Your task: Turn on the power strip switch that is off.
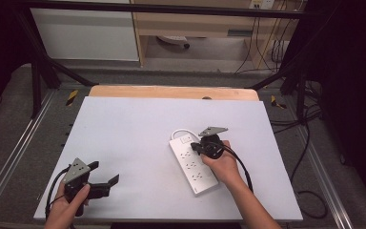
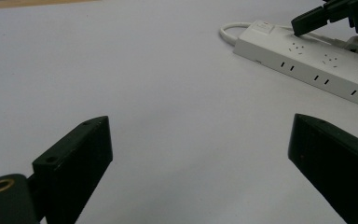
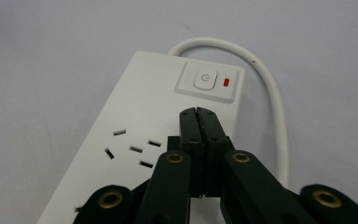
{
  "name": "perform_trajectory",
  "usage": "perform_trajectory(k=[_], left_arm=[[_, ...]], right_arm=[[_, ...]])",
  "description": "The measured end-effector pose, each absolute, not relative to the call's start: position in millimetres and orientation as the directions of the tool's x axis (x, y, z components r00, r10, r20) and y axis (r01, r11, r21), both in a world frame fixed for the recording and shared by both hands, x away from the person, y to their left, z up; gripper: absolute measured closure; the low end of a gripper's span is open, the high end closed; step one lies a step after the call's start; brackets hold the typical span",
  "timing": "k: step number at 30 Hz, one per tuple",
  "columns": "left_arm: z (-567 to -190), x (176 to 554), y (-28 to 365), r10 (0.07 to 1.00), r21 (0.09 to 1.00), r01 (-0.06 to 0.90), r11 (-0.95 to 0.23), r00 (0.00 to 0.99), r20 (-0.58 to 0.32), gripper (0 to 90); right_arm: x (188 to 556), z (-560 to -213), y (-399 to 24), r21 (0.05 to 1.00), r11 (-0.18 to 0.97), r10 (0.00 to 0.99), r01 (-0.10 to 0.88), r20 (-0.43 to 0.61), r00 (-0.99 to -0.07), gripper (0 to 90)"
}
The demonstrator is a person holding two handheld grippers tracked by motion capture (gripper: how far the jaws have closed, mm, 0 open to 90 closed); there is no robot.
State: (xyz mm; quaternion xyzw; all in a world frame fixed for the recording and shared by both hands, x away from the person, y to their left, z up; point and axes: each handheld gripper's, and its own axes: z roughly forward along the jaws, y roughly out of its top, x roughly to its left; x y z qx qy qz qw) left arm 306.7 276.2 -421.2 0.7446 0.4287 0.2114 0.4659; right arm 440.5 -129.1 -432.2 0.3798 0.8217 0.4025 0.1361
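A white power strip (image 1: 193,169) lies on the pale table (image 1: 133,129), right of its middle, with its white cable (image 3: 268,84) looping off the far end. Near that end sit a white power button (image 3: 205,78) and a red light (image 3: 227,83). My right gripper (image 3: 199,112) is shut with nothing between its jaws; its tips sit just over the strip (image 3: 140,107), a little short of the button. From the left gripper view, that gripper (image 2: 307,21) points down at the strip (image 2: 307,63). At the table's front left, my left gripper (image 1: 104,172) stands open and empty (image 2: 198,140).
A wooden strip (image 1: 171,91) borders the table's far edge. Black frame posts stand at both far corners, and dark cables (image 1: 310,143) trail over the floor to the right. A wide stretch of bare tabletop lies between the two grippers.
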Motion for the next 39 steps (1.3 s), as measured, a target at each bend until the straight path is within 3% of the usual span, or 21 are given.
perform_trajectory(k=[39], left_arm=[[-421.7,306.7,276.0,0.834,0.872,0.445,-0.205,0.545,-0.082,6.4]], right_arm=[[444.1,-432.5,-127.0,0.746,0.373,0.744,0.552,0.115,-0.658,90.0]])
